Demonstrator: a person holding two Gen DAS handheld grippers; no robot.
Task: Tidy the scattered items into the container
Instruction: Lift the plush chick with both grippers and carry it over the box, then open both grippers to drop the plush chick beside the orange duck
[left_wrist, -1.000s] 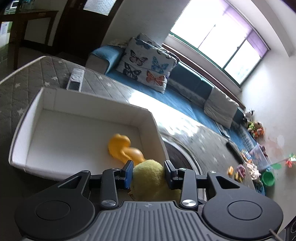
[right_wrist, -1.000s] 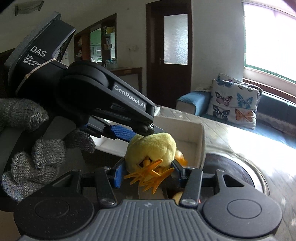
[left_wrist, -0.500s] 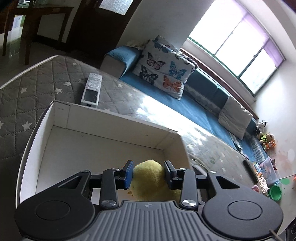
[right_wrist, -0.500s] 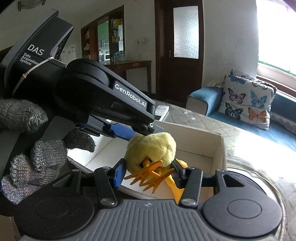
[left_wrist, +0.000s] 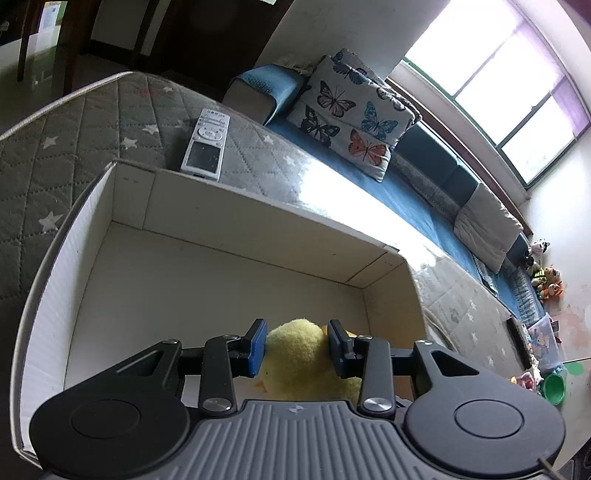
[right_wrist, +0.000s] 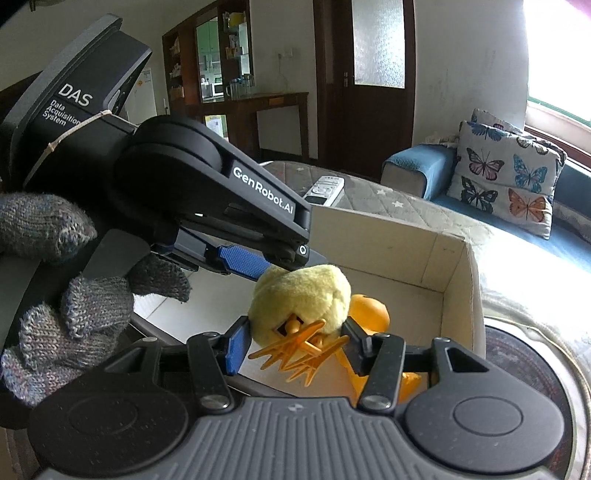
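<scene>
Left tongs stay clamped on the yellow plush chick, now further over the white box than a second ago. Right tongs sit at the chick's orange feet, clamped or not I cannot tell. Orange toy lies inside the box.

You have carried the fluffy yellow plush chick forward over the white cardboard box, toward 12 o'clock.

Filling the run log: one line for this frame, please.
left gripper: shut on plush chick | right gripper: around chick's feet | chick over white box | orange toy in box
</scene>
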